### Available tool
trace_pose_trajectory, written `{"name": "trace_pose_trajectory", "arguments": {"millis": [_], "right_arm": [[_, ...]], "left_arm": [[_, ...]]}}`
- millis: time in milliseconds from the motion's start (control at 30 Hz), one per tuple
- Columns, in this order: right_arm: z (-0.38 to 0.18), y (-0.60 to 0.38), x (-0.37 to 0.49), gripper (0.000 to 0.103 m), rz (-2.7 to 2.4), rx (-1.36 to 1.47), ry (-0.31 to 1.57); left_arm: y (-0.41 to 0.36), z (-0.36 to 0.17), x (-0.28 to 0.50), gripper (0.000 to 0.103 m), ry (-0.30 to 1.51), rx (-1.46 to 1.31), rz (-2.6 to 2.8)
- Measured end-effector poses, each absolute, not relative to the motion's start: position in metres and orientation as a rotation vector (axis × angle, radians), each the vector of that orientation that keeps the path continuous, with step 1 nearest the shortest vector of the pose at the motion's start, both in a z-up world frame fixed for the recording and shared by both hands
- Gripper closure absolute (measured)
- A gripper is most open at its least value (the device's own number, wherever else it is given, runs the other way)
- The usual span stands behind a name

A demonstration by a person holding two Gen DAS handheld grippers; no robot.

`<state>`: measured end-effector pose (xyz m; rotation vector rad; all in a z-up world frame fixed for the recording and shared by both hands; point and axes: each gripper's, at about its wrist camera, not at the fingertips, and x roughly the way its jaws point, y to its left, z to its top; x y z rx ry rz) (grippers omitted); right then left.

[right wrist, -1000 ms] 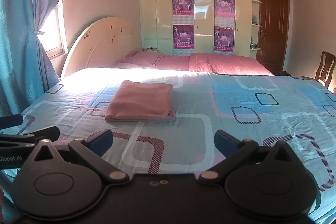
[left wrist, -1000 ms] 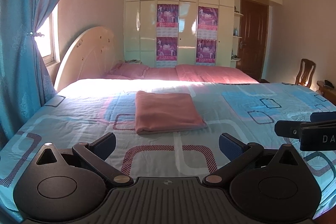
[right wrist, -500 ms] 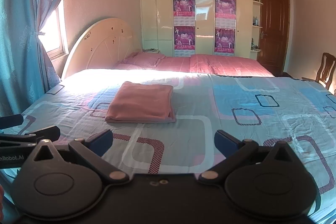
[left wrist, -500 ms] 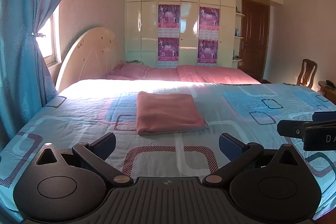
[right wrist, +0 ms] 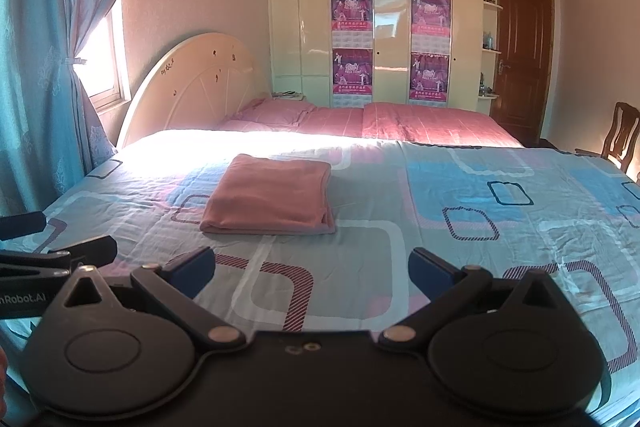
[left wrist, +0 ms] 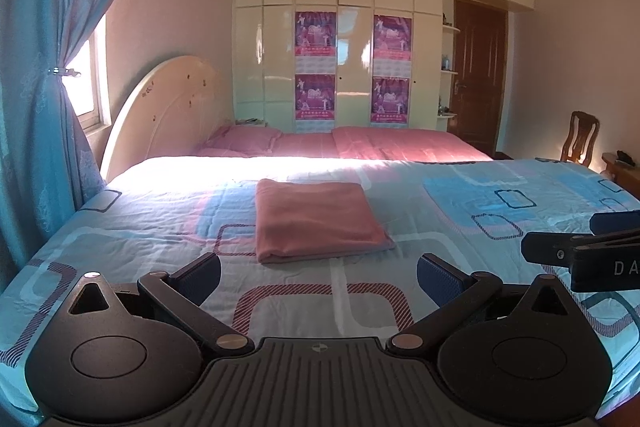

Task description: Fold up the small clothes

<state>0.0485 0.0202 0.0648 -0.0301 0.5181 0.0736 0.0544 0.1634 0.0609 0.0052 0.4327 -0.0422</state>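
A pink cloth (left wrist: 316, 221) lies folded in a flat rectangle on the blue patterned bedspread (left wrist: 460, 211), ahead of both grippers; it also shows in the right wrist view (right wrist: 272, 195). My left gripper (left wrist: 318, 277) is open and empty, held above the bedspread short of the cloth. My right gripper (right wrist: 312, 267) is open and empty too, short of the cloth and a little to its right. The right gripper's side shows at the right edge of the left wrist view (left wrist: 588, 251). The left gripper's side shows at the left edge of the right wrist view (right wrist: 52, 255).
A second bed with pink bedding (left wrist: 380, 143) and a cream headboard (left wrist: 168, 107) lies beyond. A blue curtain (left wrist: 36, 87) hangs at the left by the window. A cream wardrobe (left wrist: 352, 47), a brown door (left wrist: 478, 79) and a wooden chair (left wrist: 580, 139) stand at the back and right.
Both views have shifted only slightly; the cloth sits where it was and both grippers stay open and empty.
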Motion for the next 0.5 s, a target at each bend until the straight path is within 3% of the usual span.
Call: {"name": "trace_pose_trajectory", "arguments": {"millis": [500], "right_arm": [[0.0655, 0.0184, 0.0515, 0.001, 0.076, -0.035, 0.520]], "left_arm": [[0.1673, 0.0602, 0.0596, 0.000, 0.425, 0.015, -0.032]]}}
